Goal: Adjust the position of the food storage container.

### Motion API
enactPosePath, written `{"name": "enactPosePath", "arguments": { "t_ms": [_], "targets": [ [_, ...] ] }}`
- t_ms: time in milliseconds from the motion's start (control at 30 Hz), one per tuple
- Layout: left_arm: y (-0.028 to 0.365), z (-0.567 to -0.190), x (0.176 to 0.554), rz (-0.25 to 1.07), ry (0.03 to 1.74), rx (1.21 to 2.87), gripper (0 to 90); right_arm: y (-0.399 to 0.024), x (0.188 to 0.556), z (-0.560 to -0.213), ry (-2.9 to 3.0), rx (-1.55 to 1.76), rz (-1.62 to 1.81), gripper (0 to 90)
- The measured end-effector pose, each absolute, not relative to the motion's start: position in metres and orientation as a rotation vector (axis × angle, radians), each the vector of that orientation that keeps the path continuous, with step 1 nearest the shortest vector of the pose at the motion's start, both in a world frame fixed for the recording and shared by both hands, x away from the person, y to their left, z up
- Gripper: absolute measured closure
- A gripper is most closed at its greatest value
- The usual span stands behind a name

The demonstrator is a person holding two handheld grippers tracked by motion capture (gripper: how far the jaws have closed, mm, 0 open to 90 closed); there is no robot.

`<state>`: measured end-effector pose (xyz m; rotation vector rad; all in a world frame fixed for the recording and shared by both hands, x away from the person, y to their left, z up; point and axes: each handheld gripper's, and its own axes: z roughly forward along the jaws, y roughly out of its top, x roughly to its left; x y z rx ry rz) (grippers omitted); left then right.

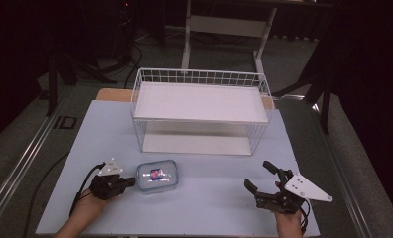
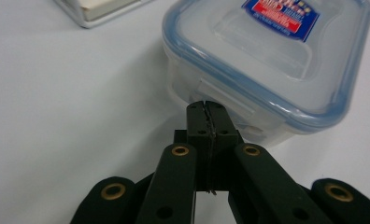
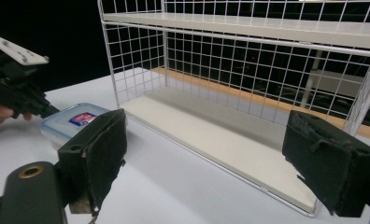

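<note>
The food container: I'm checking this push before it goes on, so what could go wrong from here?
1. The left hand-held gripper is shut, its tip at the side latch of the clear food container; it could slip off or pop the latch.
2. Pressing low at one side may turn the container rather than slide it straight.
3. The white wire shelf rack stands close behind; a hard shove might knock the container against its frame. The right hand-held gripper is open, apart from it.

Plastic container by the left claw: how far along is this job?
Early. Nothing is placed yet: the plastic container sits on the table in front of the wire shelf rack. In hand: the shut left claw is at the container's side latch. The right claw waits open. Any lifting or shelving remains.
</note>
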<state>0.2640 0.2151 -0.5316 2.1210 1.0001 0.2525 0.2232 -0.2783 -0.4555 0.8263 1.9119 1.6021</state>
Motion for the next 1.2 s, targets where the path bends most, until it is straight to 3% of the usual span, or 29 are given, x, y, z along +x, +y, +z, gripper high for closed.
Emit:
{"name": "enactPosePath", "arguments": {
  "t_ms": [800, 1200],
  "targets": [
    [0.151, -0.532, 0.308, 0.186, 0.964, 2.134, 90.0, -0.274, 0.223, -0.459, 1.969, 0.811, 1.591, 14.0],
    [0.171, -0.515, 0.281, 0.238, 0.971, 2.115, 90.0, -0.273, 0.224, -0.461, 1.980, 0.812, 1.592, 14.0]
  ]
}}
